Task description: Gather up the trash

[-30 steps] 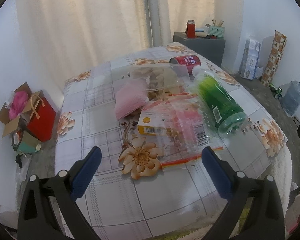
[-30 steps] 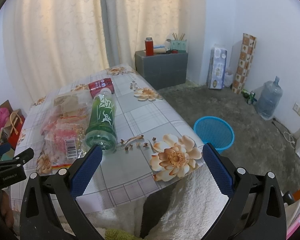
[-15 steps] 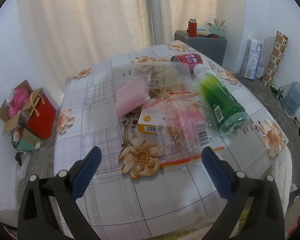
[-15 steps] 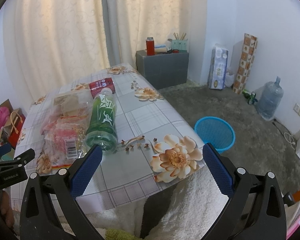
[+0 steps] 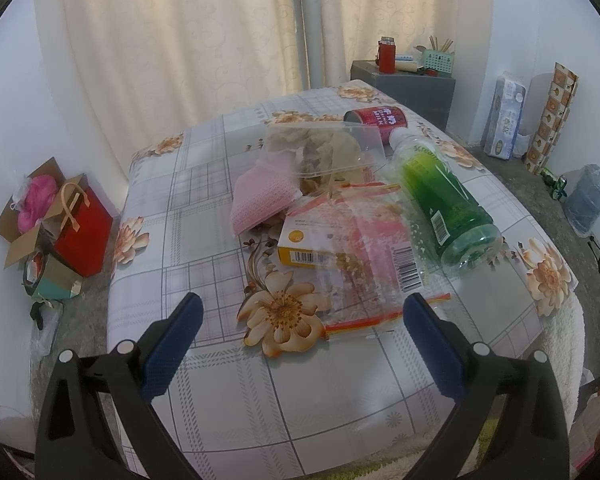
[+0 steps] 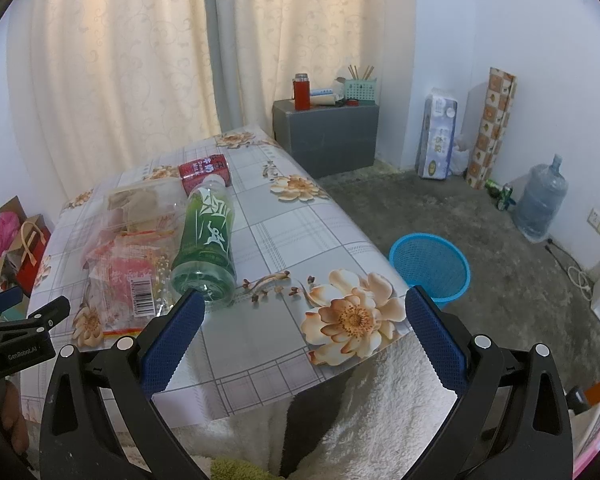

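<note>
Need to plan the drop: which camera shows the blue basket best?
The right wrist view: the blue basket stands on the floor beside the table, rim and mesh wall clear. The left wrist view does not show it.

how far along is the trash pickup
Nothing looks done: the blue bin shows no trash from this angle. Nothing in hand: both tongs, left and right, are open. Left on the table: bottle, can, box, bags.

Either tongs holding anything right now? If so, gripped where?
Nothing held. Left tongs and right tongs are both open and empty; the green bottle lies ungripped on the table.
</note>
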`<state>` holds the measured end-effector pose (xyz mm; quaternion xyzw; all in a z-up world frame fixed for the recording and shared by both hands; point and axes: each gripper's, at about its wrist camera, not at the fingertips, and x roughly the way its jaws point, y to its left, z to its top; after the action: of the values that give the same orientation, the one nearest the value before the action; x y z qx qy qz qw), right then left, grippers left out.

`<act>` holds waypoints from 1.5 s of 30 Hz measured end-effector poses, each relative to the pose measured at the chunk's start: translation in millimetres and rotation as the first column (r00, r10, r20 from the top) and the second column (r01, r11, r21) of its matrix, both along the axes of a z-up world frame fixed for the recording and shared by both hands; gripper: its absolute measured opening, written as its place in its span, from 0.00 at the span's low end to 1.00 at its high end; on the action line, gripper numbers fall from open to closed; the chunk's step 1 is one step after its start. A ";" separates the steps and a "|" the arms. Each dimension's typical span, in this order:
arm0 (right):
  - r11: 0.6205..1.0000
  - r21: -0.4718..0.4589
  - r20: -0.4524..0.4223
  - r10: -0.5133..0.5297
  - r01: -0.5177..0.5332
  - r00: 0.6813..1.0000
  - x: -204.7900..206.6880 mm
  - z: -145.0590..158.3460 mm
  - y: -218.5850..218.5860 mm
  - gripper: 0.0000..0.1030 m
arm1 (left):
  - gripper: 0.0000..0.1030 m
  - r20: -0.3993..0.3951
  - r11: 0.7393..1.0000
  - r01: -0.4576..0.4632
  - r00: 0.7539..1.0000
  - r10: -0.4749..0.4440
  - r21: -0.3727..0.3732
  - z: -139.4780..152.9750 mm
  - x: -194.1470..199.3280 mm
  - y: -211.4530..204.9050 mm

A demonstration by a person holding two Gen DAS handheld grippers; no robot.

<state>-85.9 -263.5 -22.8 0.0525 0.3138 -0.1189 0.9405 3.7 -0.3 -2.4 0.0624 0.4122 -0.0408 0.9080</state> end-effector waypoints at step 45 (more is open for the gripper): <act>1.000 0.010 -0.028 0.006 -0.006 1.000 5.0 -5.7 2.5 0.93 | 0.95 -0.014 1.000 -0.020 1.000 0.019 -0.013 -8.9 7.5 18.9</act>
<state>-80.9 -261.0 -28.5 0.0547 0.3278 -0.1153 0.9361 11.2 18.6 -11.3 0.0520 0.4186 -0.0351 0.9060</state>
